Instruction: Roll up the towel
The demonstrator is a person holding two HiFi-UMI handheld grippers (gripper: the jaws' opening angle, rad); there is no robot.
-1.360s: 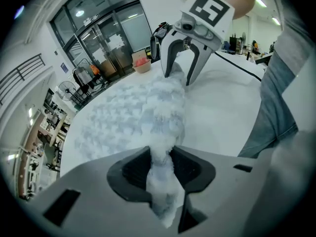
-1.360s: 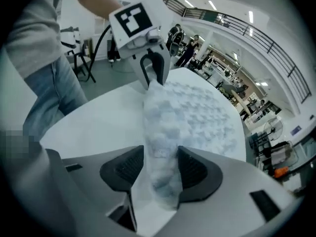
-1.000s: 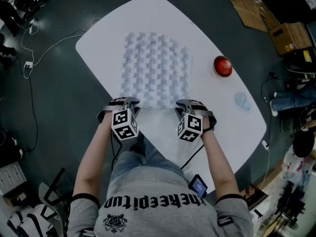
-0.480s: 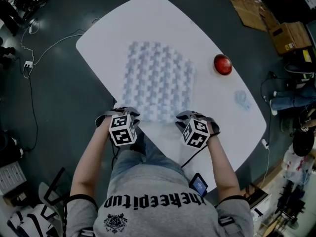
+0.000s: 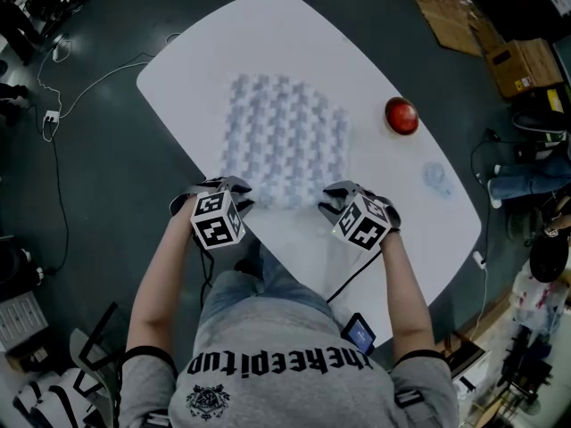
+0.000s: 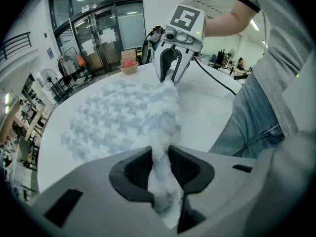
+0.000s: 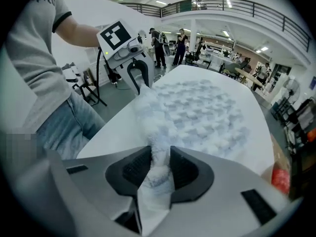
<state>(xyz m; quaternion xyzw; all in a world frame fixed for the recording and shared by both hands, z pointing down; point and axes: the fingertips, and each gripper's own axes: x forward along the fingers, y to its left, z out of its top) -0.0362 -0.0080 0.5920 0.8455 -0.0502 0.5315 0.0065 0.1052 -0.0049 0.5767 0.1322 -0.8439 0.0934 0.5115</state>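
A pale blue-and-white knobbly towel (image 5: 285, 136) lies spread on the white oval table (image 5: 268, 34). Its near edge is gathered into a thick fold lifted between my two grippers. My left gripper (image 5: 234, 190) holds the fold's left end; in the left gripper view (image 6: 160, 154) the cloth fills the gap between the pads. My right gripper (image 5: 335, 199) holds the right end, and its pads (image 7: 159, 162) press on the bunched towel (image 7: 197, 112). Both pairs of jaws are opening with the cloth still between them. Each gripper shows in the other's view, the right gripper (image 6: 170, 70) and the left gripper (image 7: 138, 80).
A red ball-like object (image 5: 401, 117) sits on the table right of the towel, with a small clear item (image 5: 436, 180) nearer the edge. Cables (image 5: 80, 87) trail over the dark floor at the left. Cardboard boxes (image 5: 526, 65) stand at the far right.
Both grippers drew back toward the person, then moved forward and up again. The towel's near edge has bunched into a fold, and the marker cubes have tilted outward.
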